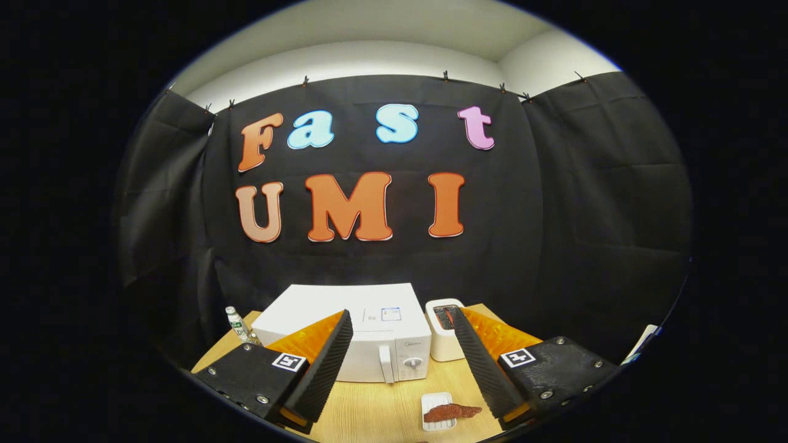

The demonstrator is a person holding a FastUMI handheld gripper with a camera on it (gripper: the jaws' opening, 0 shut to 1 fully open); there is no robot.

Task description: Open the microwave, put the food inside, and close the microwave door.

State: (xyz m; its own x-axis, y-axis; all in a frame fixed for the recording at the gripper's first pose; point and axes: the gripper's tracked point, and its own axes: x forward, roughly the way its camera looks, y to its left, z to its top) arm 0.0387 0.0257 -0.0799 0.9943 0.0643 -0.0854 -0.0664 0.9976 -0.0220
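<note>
- The gripper [400, 369] sat at the bottom centre of the frame with its two ribbed fingers [323, 369] spread wide and nothing between them, raised above the wooden table [369, 409].
- Between and just beyond the fingers, in the lower middle of the frame, stood the white microwave [345, 332], door shut, its front facing the gripper; its long axis ran left to right across the frame.
- The vertical handle [386, 363] stood on the right part of the front, beside the knob [413, 363], so the door most likely hinged on the left.
- The step in hand, by my judgement, was opening the door: it would be done best by lowering the fingers level with the handle, hooking or clasping it, and pulling in an arc towards the left, not straight back, so the oven would not slide.
- The food [451, 412], a reddish-brown strip, lay on a small white tray [431, 403] near the right finger, at lower centre-right; its long axis ran left to right, its thinner end pointing right.
- A white toaster [442, 344] stood just right of the microwave, and a small bottle [236, 324] to its left.
</note>
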